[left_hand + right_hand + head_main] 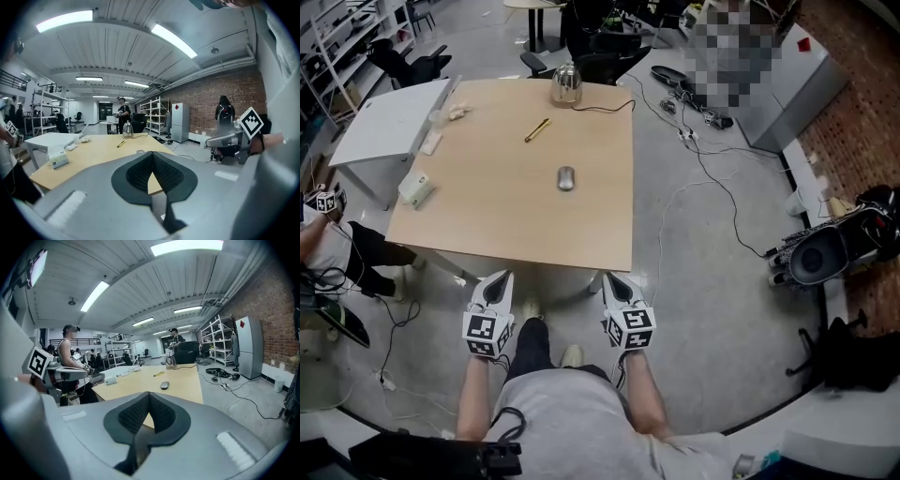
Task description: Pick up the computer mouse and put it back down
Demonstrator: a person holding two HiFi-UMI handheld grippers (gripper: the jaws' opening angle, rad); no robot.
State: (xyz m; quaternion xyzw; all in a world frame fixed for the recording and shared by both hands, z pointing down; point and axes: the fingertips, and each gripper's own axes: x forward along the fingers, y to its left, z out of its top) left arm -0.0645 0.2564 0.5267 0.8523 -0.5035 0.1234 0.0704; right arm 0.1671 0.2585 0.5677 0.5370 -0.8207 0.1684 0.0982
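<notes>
Pale wood counter (pixel 506 225), square, straight ahead in the head view. Silver-grey computer mouse (pixel 566 178) lying flat on it, a little right of the middle, well apart from everything else and touched by neither gripper. Same computer mouse (pixel 164 385) in the right gripper view, out beyond the closed tips. Further back, yellow pen (pixel 537 130) lying at a slant. At the far edge, shiny kettle (pixel 566 84) standing upright, black cord (pixel 605 110) trailing off to its right. Near the left edge, small white box (pixel 417 190). White table (pixel 389 122) just beside the far left corner. Left gripper (pixel 504 279) and right gripper (pixel 609 279) side by side short of the near edge, over grey floor (pixel 703 309), both aimed toward the counter, one on each side of the person's legs. Left fingers (pixel 136 173) clenched, tips meeting, nothing between them. Right fingers (pixel 164 416) likewise pressed together and empty. Loose cables (pixel 712 178) snaking over the floor to the right of the counter.
</notes>
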